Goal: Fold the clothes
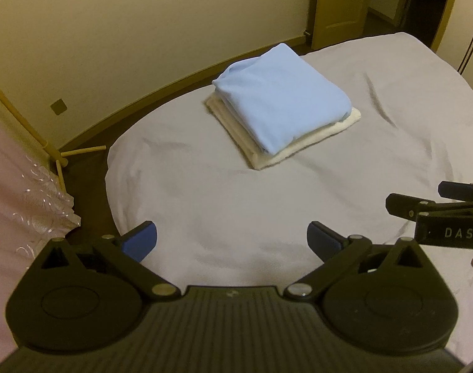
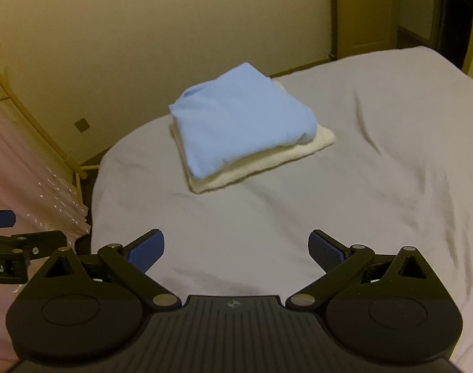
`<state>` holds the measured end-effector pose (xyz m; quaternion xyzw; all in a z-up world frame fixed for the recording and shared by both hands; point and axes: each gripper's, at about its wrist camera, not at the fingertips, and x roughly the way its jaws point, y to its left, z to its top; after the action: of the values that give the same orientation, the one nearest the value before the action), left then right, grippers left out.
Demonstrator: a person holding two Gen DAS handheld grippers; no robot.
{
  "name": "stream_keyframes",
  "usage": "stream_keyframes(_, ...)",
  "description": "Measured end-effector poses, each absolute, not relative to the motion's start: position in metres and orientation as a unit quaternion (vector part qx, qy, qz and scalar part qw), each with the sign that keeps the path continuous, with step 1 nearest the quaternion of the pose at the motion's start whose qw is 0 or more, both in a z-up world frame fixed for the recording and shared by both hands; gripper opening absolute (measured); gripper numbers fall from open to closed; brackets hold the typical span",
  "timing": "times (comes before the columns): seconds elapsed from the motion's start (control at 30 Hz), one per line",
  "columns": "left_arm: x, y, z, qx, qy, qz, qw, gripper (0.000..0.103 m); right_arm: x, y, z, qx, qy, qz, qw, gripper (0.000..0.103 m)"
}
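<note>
the bed [image 1: 267, 205], under a smooth grey sheet with soft creases, carries a square stack near its far left edge: a fuzzy cream towel [image 1: 301, 146] beneath a folded blue shirt [image 1: 283, 102]. left tool [image 1: 231, 239] and right tool [image 2: 236, 248] gape wide, empty.

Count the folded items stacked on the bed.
2: a light blue folded garment on top, a cream folded towel directly beneath it, on the grey bed sheet. Thinner layers between could be hidden.
</note>
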<state>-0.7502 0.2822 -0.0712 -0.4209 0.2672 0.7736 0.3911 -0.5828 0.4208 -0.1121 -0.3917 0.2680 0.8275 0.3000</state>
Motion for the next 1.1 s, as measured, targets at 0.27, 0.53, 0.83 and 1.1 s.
stream_keyframes(0.27,-0.761,0.306,-0.087,-0.421,0.283,0.776,0.374,0.102,-0.593,0.445,-0.122,-0.404,0.271,0.823,0.293,0.102)
stream_keyframes(0.53,-0.769,0.329,-0.101,-0.410,0.296,0.780,0.370,0.102,-0.606,0.465,-0.130,-0.414,0.269,0.821,0.289,0.102)
stream_keyframes(0.83,-0.779,0.348,-0.114,-0.417,0.283,0.776,0.378,0.102,-0.614,0.485,-0.146,-0.425,0.279,0.811,0.288,0.102)
stream_keyframes(1.1,-0.782,0.361,-0.129,-0.412,0.295,0.775,0.378,0.102,-0.626,0.498,-0.161,-0.434,0.286,0.807,0.281,0.102)
